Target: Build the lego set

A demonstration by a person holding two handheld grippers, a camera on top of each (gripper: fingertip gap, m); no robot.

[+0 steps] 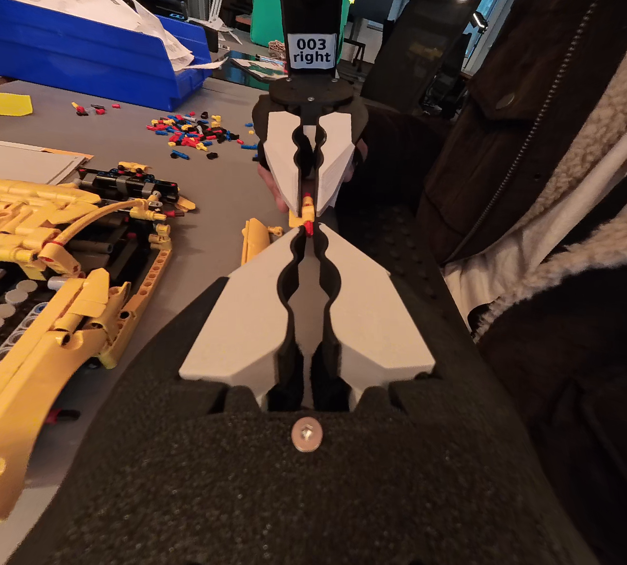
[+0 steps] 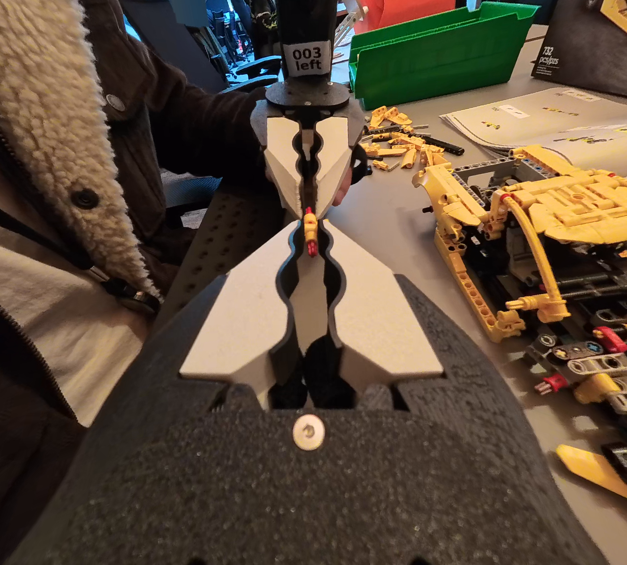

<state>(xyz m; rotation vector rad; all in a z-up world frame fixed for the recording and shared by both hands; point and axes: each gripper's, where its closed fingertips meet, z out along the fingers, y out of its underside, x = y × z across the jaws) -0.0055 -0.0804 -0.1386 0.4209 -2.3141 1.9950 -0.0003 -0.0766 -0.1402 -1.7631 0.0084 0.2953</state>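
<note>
Two grippers meeting tip to tip above the table edge, joining a small piece.

Left wrist view: left gripper (image 1: 308,232) pinched on a red pin (image 1: 308,229), right gripper (image 1: 307,206) clamped on a yellow connector (image 1: 306,209). Right wrist view: connector and pin lying lengthwise along both grippers, pin ends pointing into each; likely pin-pressing step, calling for a straight push. Yellow car (image 2: 543,209) well apart.

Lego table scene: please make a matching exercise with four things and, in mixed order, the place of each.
Things:
1. small yellow and red piece
2. green bin
3. blue bin
4. yellow car model

Places:
A. on the table, half built, beside the open instruction booklet
B. pinched between the tips of both tongs, above the table edge
C. holds loose white paper sheets
D. behind a heap of loose yellow parts

Pairs: 1-B, 2-D, 3-C, 4-A
</note>
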